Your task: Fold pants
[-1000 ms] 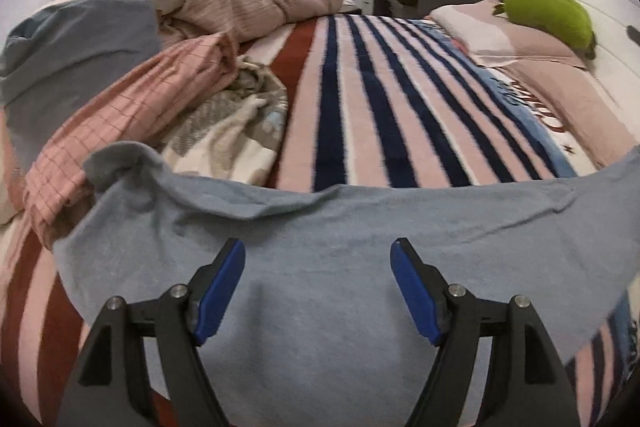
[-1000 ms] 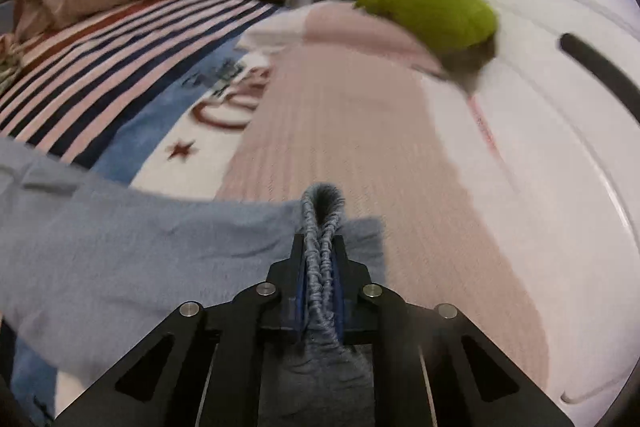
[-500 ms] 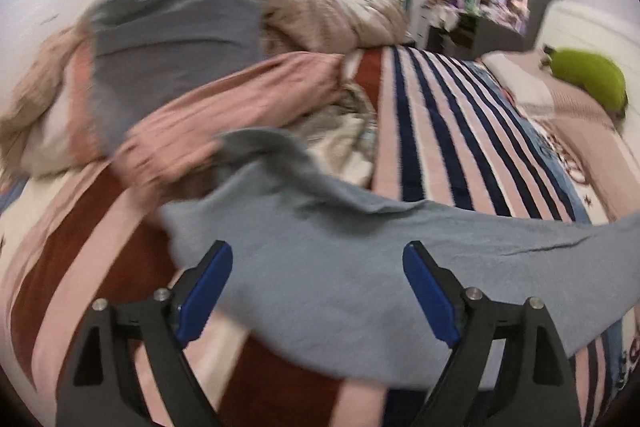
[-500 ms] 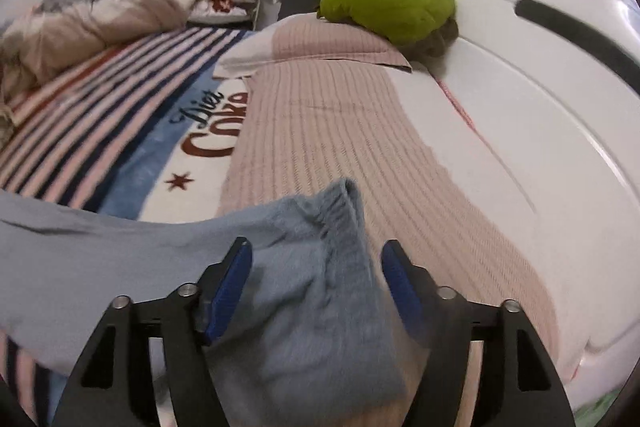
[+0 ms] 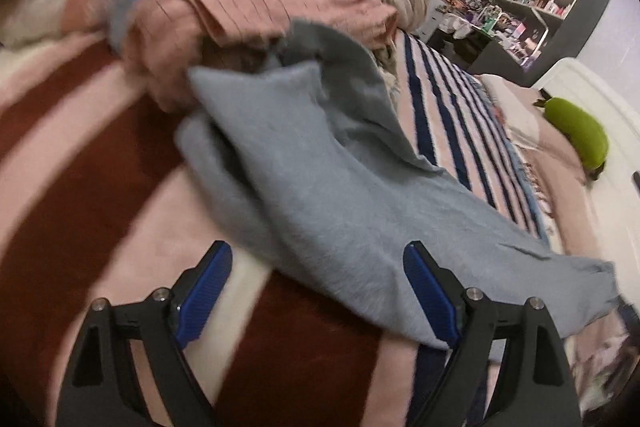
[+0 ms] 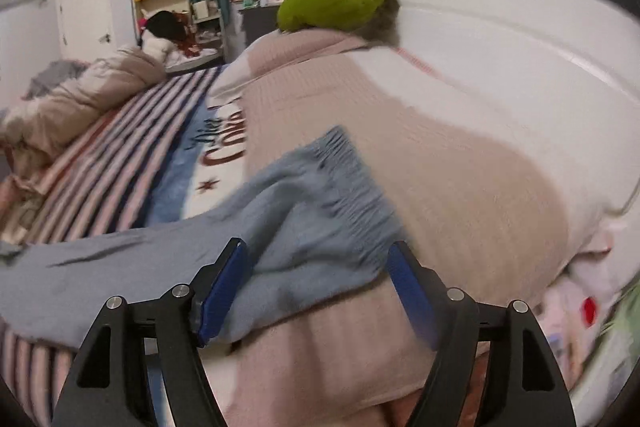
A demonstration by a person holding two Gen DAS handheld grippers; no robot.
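Both wrist views were smeared by motion, and the far ends of the soft grey-blue knitted pants [image 5: 320,187] were cut off at each frame edge, so the full garment could not be seen in either view. One pair of pants was counted, stretched across the striped pink, navy and rust bedspread [image 5: 440,99]. The left gripper [image 5: 318,291] was seen with its jaws spread wide, their blue pads pressing on nothing, the pants' edge lying just ahead between them. The right gripper [image 6: 316,287] had just been opening; the ribbed waistband [image 6: 348,195] lay loose between its parted pads, on a pink ribbed pillow [image 6: 440,167]. One green plush cushion [image 6: 336,3] was seen against the white headboard [image 6: 520,47].
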